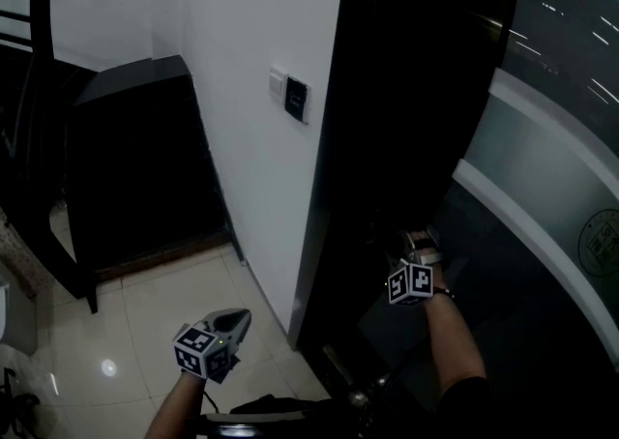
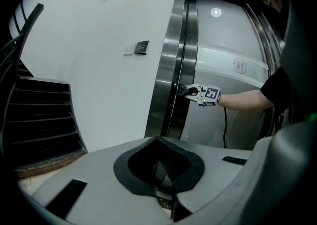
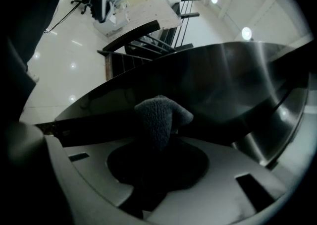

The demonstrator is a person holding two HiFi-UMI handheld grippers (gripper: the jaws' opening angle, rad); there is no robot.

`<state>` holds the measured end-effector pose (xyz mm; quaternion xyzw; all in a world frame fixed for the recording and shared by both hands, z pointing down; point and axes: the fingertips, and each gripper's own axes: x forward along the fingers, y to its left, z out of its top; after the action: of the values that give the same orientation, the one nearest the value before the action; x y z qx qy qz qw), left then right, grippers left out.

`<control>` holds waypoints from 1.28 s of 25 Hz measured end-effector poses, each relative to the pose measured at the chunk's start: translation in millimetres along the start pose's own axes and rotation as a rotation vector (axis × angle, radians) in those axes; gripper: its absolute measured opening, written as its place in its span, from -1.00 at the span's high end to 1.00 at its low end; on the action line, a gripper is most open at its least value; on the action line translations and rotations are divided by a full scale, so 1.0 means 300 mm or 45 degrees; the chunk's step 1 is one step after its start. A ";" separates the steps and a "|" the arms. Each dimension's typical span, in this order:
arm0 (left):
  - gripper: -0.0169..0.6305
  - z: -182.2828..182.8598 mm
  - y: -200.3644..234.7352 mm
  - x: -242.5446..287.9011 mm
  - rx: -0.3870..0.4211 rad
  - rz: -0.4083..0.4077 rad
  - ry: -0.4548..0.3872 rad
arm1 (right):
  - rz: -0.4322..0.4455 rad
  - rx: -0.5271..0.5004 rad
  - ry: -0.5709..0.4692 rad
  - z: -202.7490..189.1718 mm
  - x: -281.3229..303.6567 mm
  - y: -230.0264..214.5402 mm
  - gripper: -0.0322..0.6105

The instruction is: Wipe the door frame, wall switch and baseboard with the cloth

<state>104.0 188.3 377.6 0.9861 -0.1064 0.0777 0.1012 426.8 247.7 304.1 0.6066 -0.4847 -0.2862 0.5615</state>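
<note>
My right gripper (image 1: 416, 251) is low against the dark metal door frame (image 1: 387, 137), shut on a grey fuzzy cloth (image 3: 161, 112). The cloth presses on the frame's shiny steel surface (image 3: 223, 80). From the left gripper view, the right gripper (image 2: 200, 93) holds the dark cloth (image 2: 184, 90) on the steel frame (image 2: 171, 70). My left gripper (image 1: 235, 319) hangs over the tiled floor, away from the wall, its jaws together (image 2: 166, 169) and holding nothing. The wall switch (image 1: 297, 97) sits on the white wall left of the frame, also visible as a small plate (image 2: 141, 46).
A dark staircase (image 1: 135, 157) with a black railing (image 1: 39, 137) stands at the left. Right of the frame is a glass door with a frosted band (image 1: 542, 186). Pale glossy tiles (image 1: 145, 321) cover the floor below the left gripper.
</note>
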 end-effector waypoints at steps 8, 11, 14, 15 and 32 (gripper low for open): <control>0.97 0.063 0.019 0.026 -0.003 -0.019 -0.090 | -0.493 -0.101 -0.230 0.261 -0.245 -0.774 0.62; 0.97 0.083 0.020 0.027 -0.003 -0.021 -0.119 | -0.501 -0.123 -0.255 0.316 -0.239 -0.877 0.62; 0.97 0.086 0.022 0.017 -0.004 -0.023 -0.126 | -0.468 -0.129 -0.243 0.335 -0.199 -0.880 0.62; 0.97 0.083 0.026 0.012 -0.007 -0.020 -0.125 | -0.455 -0.129 -0.240 0.337 -0.183 -0.865 0.62; 0.97 0.059 0.033 0.009 -0.004 -0.014 -0.083 | -0.293 -0.097 -0.201 0.256 -0.077 -0.505 0.62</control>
<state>106.6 174.5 362.8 0.9885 -0.1042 0.0447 0.0998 390.3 222.5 138.6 0.6121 -0.4433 -0.4137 0.5076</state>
